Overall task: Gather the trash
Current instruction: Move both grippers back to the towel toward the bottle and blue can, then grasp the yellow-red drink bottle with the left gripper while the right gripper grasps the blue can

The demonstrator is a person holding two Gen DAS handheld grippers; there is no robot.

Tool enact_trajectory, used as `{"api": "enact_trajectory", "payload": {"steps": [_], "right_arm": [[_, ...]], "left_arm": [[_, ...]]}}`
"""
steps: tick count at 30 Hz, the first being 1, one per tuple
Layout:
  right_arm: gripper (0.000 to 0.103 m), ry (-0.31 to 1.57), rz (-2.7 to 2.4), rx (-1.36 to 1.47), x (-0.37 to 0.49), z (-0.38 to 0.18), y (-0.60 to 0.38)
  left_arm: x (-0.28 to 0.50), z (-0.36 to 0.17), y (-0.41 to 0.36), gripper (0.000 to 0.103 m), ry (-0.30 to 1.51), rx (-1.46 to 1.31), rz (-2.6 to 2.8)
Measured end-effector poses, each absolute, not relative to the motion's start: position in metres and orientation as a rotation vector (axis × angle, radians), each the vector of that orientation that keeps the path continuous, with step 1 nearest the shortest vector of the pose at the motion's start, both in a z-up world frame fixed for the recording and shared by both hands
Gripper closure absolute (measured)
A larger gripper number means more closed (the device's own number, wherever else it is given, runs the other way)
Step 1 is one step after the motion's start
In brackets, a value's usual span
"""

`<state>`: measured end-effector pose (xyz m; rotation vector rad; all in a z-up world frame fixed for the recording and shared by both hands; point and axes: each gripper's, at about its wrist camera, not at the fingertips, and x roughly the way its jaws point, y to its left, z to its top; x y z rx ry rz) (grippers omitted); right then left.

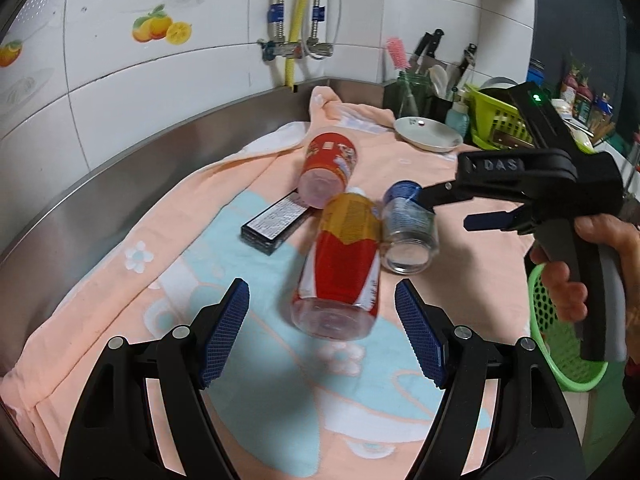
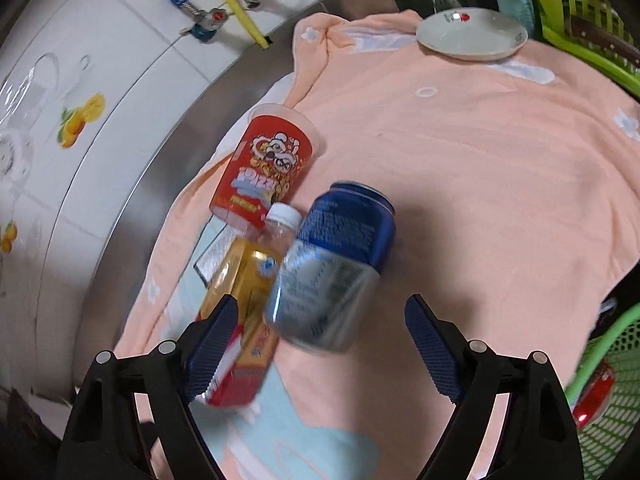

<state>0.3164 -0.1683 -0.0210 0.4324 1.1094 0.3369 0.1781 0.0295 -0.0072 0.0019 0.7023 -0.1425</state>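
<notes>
Trash lies on a peach and blue towel (image 1: 192, 248): a red and yellow plastic bottle (image 1: 340, 264), a blue and silver can (image 1: 408, 232), a red paper cup (image 1: 328, 168) and a black flat box (image 1: 276, 222). My left gripper (image 1: 322, 332) is open, its pads either side of the bottle's base, just short of it. My right gripper (image 2: 320, 344) is open over the can (image 2: 336, 264), with the bottle (image 2: 248, 300) by its left pad. In the left wrist view the right gripper's fingers (image 1: 430, 196) reach the can's top.
A green mesh basket (image 1: 560, 340) stands at the right edge; in the right wrist view it (image 2: 612, 392) holds a red can (image 2: 592, 396). A white plate (image 1: 427, 133), a lime crate (image 1: 496, 120) and a utensil holder with knives (image 1: 416, 92) are at the back. A steel rim and tiled wall run along the left.
</notes>
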Motion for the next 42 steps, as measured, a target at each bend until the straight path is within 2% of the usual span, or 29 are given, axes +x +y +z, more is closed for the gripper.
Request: {"api": "enact_trajectory", "payload": {"steps": [22,25,42], "right_arm": [[0.030,1.257,0.246,0.614,0.363,-0.070,-0.162],[0.035,1.261,0.268,0.662,0.364,-0.075,-0.162],[0.036,1.186,0.311,0.542,0.329,-0.046,-0.185]], "left_arm": [[0.203,-0.015,0.030,0.028,0.726,0.037,-0.147],[0.205,-0.016,0.030,0.028,0.731,0.042,-0.149],[0.241,-0.027,0.005,0.028,0.808,0.063,-0.210]]}}
